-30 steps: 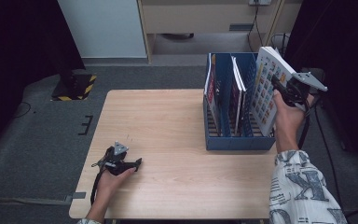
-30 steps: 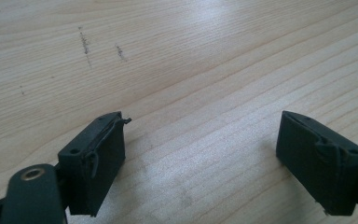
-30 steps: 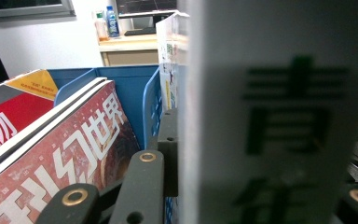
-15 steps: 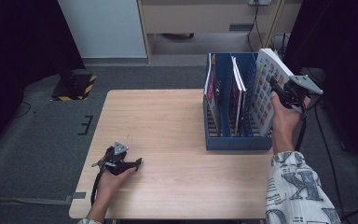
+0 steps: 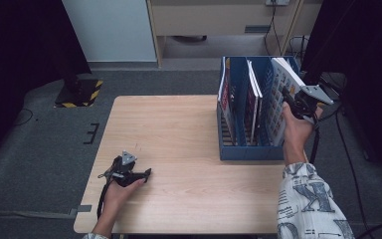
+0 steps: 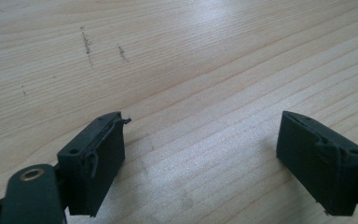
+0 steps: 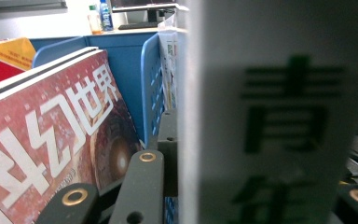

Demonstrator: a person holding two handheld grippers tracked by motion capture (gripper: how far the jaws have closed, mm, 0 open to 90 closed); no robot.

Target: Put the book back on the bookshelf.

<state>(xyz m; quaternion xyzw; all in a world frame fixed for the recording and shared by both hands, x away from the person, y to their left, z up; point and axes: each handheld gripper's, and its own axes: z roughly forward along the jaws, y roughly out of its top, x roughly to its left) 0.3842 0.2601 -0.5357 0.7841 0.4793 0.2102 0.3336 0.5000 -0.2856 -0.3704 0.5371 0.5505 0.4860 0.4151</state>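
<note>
A blue file rack (image 5: 248, 150) stands on the right side of the wooden table (image 5: 179, 129), with upright magazines in its slots. My right gripper (image 5: 292, 103) is shut on a white magazine (image 5: 278, 99) that leans in the rack's rightmost slot. In the right gripper view that magazine's white spine (image 7: 279, 116), printed with green characters, sits against one black finger (image 7: 168, 149). A red-covered magazine (image 7: 51, 140) stands in the adjoining slot behind a blue divider (image 7: 151, 79). My left gripper (image 5: 146, 173) rests on the table near its front left, open (image 6: 205, 140) over bare wood.
The table top (image 6: 191, 56) bears a few small dark scuffs ahead of the left jaws. Grey carpet surrounds the table; a cabinet (image 5: 219, 20) and a white panel (image 5: 109, 30) stand beyond the far edge. A black-and-yellow marker (image 5: 79, 92) lies on the floor at left.
My right gripper has moved slightly down and to the left with the white magazine, sinking it further into the rightmost slot. The left gripper has stayed put.
</note>
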